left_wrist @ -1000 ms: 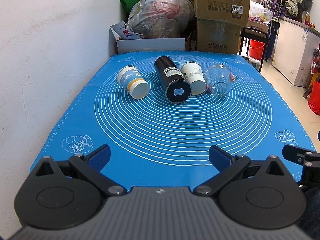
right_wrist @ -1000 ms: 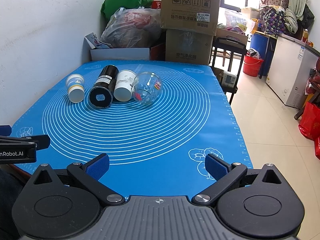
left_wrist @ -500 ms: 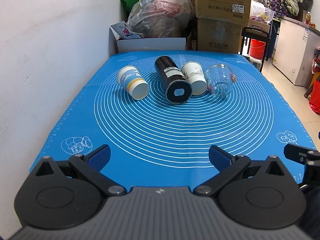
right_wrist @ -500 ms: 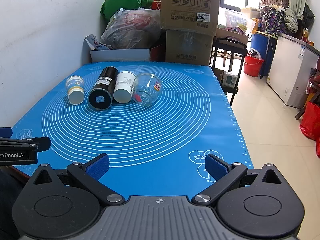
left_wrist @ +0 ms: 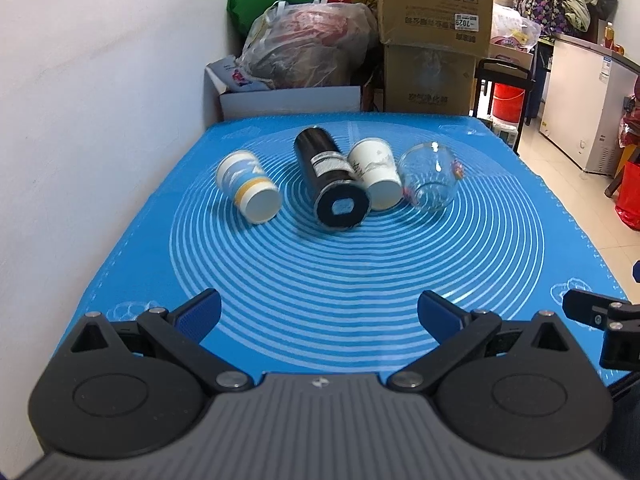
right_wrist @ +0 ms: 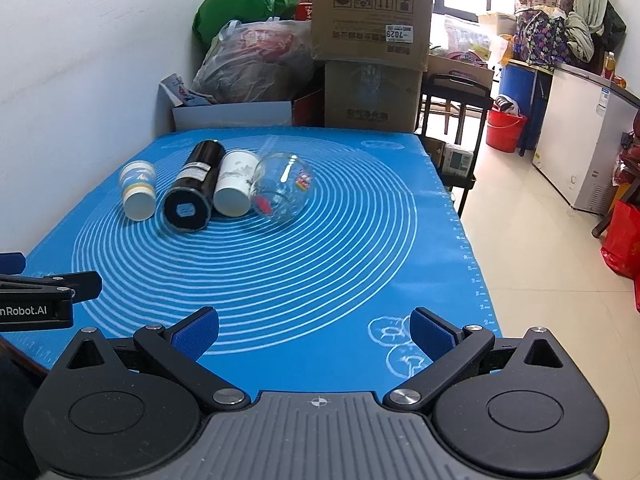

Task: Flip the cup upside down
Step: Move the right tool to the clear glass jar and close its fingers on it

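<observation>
Four cups lie on their sides in a row at the far part of a blue mat (left_wrist: 360, 280): a blue-and-yellow paper cup (left_wrist: 248, 186), a black tumbler (left_wrist: 332, 188), a white paper cup (left_wrist: 376, 178) and a clear glass cup (left_wrist: 430, 180). They also show in the right wrist view: the paper cup (right_wrist: 138, 188), the tumbler (right_wrist: 194, 188), the white cup (right_wrist: 236, 182), the glass cup (right_wrist: 282, 186). My left gripper (left_wrist: 318, 314) is open and empty near the mat's front edge. My right gripper (right_wrist: 314, 330) is open and empty at the front right.
A white wall runs along the left. Cardboard boxes (left_wrist: 434, 36), plastic bags (left_wrist: 308, 48) and a white box (left_wrist: 288, 100) stand behind the table. The table's right edge drops to a tiled floor (right_wrist: 540, 240) with a black chair (right_wrist: 452, 128), a red bucket (right_wrist: 506, 128) and a white freezer.
Both grippers have moved slightly forward toward the cups. Both stay open. The cups have not moved.
</observation>
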A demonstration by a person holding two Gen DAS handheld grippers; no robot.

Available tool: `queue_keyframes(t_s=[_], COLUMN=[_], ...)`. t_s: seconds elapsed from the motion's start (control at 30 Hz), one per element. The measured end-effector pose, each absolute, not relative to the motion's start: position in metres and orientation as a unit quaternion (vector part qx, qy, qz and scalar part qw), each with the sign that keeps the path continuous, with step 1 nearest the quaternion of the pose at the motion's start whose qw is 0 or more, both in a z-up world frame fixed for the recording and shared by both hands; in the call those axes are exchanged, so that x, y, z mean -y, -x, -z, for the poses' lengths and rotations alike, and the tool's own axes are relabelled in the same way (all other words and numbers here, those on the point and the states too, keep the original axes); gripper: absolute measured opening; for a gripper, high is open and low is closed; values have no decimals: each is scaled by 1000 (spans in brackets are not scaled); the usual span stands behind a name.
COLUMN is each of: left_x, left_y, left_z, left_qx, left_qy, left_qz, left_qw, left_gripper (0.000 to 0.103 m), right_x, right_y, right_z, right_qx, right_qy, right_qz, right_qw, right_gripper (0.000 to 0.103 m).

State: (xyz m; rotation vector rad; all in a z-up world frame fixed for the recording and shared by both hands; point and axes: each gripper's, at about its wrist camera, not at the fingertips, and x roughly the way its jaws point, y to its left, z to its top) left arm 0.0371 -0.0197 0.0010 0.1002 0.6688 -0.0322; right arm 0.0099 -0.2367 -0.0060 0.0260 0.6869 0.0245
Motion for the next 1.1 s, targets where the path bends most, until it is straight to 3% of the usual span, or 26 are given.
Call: queue_keyframes(t_s=[0.6,1.1], left_x=[114,162], left_y=[-181,-261], left_z=[10,50], left_qx=[-299,-356], left_qy=[-40,-43], left_qz=[62,59], left_qw=[951,932], left_gripper=[103,103], right_x=[329,368], right_y=[-92,-136], right_z=[32,56], right_qx=[-351,-367], right_qy=[-17,-28], right_qz=[52,53], right_qw=[935,928], right_gripper=[103,103])
